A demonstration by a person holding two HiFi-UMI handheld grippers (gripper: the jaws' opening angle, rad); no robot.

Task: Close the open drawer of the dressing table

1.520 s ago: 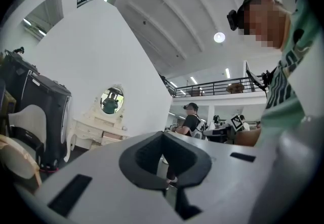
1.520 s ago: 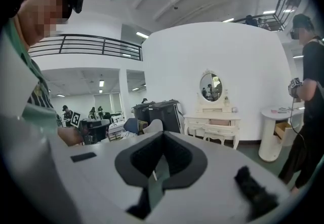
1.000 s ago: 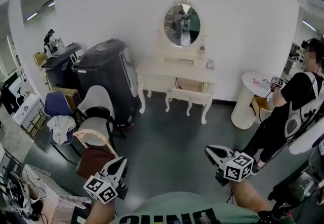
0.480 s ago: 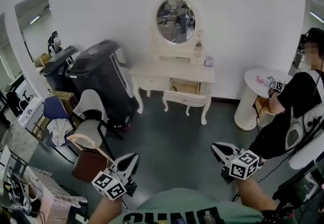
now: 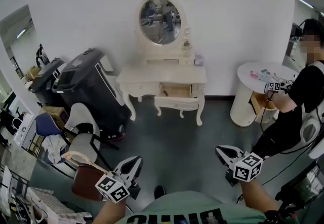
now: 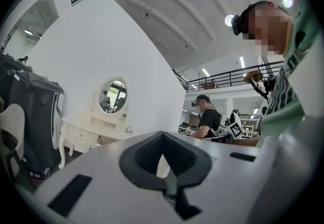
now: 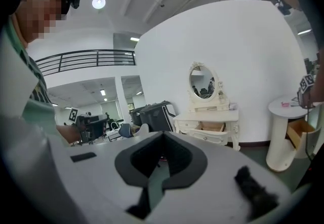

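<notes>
- Standing nearest the camera, the left gripper (image 5: 134, 160) is low in the head view with its jaws pressed together on nothing. It points level toward the far wall.
- The right gripper (image 5: 220, 151) is across from it, tilted slightly down, with its jaws likewise closed flat and empty.
- Both grippers hold much the same places in the picture as a second ago, while the room beyond them has drawn closer.
- The toe of a dark shoe (image 5: 158, 191) now shows between the two grippers; it was not in view a second ago.
- A stretch of bare grey floor (image 5: 172, 142) separates the grippers from the furniture, and it is shorter than before.
- At the left, the pale chair (image 5: 81, 126) and the black bins (image 5: 88, 83) have slid toward the picture's left edge.
- At the right, a person in black (image 5: 298, 99) stands beside the round white table (image 5: 255, 73), as before.
- The dressing table (image 5: 162, 73) stands against the white wall, well apart from both grippers. It looks larger and sits further left in the picture than earlier.
- Its drawer (image 5: 176, 91) is at the right of the front and hangs pulled out, its wooden inside showing, just as open as a second ago.
- The oval mirror (image 5: 160, 20) rises above the tabletop.
</notes>
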